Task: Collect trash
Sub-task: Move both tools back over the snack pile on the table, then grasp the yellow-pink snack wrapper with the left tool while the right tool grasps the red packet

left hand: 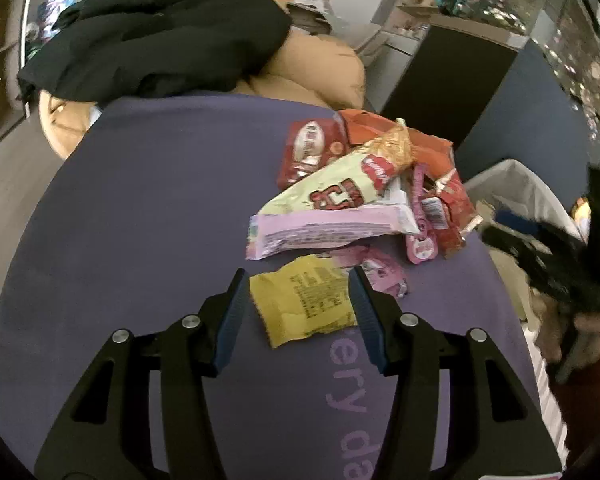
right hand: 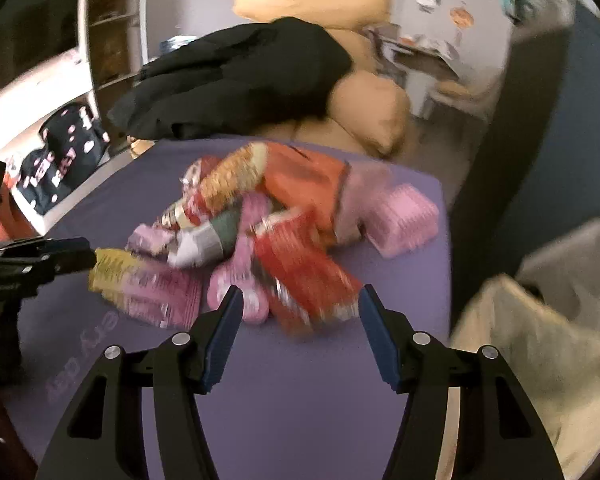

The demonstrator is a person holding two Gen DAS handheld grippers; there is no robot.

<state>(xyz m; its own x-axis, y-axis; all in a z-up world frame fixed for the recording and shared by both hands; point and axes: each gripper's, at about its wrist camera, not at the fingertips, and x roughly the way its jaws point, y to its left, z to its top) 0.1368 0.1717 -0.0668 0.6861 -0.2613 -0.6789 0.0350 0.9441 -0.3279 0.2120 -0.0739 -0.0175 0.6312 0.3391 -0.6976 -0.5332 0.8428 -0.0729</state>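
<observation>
Left gripper (left hand: 298,276), jaws open, straddles a yellow wrapper (left hand: 305,305) at lower centre; thin, light, crinkly film, probably best pinched at a raised edge. Right gripper (right hand: 298,294), jaws open and empty, faces the wrapper pile (right hand: 260,224) at centre; bin (right hand: 540,344) lower right.

Purple bed (left hand: 180,208) – tan pillows (left hand: 320,68), black garment (left hand: 160,36); grey floor (left hand: 12,176).
</observation>
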